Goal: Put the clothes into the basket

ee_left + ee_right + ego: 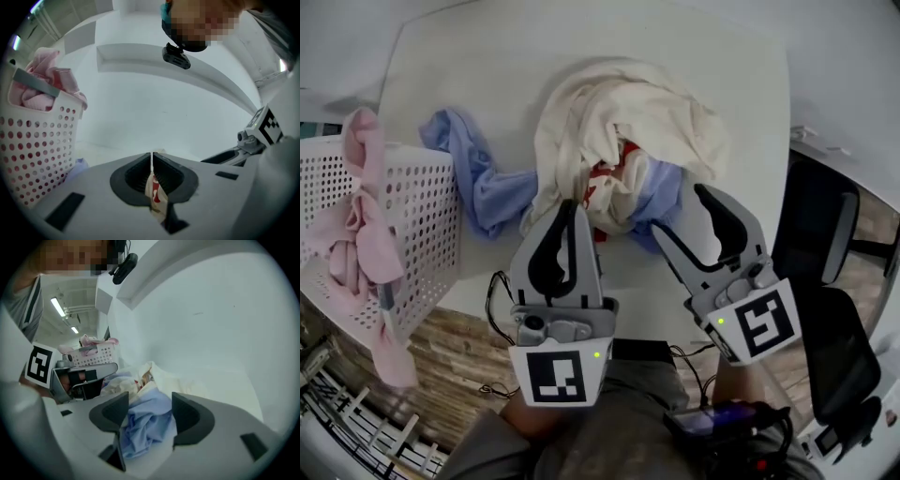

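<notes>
A pile of clothes lies on the white table (487, 56): a cream garment (619, 122) on top, a red-printed piece (605, 173) and light blue cloth (661, 187) under it. A second blue garment (483, 183) trails toward the white perforated basket (412, 187), which holds pink clothes (356, 234). My left gripper (572, 211) is shut on a fold of cream cloth with red print (154, 194). My right gripper (680, 211) is open, with light blue cloth (145, 423) lying loosely between its jaws.
The basket (42, 154) hangs off the table's left edge, pink cloth (47, 79) draped over its rim. A black chair (820, 253) stands close at the right. Wooden flooring shows below the table's near edge.
</notes>
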The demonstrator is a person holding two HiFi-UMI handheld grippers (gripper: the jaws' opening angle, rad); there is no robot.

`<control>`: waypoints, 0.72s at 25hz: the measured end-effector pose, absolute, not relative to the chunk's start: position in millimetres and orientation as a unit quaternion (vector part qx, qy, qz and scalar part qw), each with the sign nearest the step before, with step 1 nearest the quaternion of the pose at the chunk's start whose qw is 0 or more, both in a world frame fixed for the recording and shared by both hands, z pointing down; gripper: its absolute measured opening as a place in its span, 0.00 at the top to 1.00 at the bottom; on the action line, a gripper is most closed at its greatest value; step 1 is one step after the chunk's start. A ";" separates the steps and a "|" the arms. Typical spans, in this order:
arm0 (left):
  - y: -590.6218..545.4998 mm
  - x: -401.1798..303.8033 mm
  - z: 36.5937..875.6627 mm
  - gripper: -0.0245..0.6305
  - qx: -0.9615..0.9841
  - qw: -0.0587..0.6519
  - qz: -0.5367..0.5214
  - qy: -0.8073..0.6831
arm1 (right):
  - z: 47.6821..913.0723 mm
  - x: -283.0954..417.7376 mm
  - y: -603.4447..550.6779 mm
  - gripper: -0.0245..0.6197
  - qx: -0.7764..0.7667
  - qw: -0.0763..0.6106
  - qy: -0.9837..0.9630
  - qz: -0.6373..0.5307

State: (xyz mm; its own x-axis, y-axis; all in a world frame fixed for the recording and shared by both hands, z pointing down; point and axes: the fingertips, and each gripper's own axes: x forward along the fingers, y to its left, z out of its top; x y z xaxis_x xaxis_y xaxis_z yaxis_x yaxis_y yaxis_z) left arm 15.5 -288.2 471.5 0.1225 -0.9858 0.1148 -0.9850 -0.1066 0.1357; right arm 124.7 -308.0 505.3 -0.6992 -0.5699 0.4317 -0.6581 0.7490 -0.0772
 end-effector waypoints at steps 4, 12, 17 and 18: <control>-312.8 21.0 466.8 0.54 0.758 0.111 0.000 -0.643 | 490.6 113.3 -333.2 0.28 0.312 0.232 -0.920 0.056; -334.6 27.9 524.6 0.30 0.747 0.146 0.097 -0.641 | 538.5 124.2 -368.7 0.09 0.313 0.302 -0.900 0.037; -337.9 18.4 549.6 0.29 0.730 0.190 0.118 -0.645 | 557.0 119.5 -381.0 0.08 0.303 0.316 -0.897 0.060; -339.0 17.4 551.6 0.29 0.729 0.190 0.125 -0.645 | 560.6 116.9 -381.3 0.08 0.295 0.320 -0.898 0.068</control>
State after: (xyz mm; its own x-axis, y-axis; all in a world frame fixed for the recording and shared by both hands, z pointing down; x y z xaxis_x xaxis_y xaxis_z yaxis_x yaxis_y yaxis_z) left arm 17.4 -339.0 551.6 0.1361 -0.8938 0.4273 -0.9887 -0.0951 0.1160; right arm 116.9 -381.3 560.6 -0.6207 -0.4868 0.6146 -0.5741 0.8161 0.0666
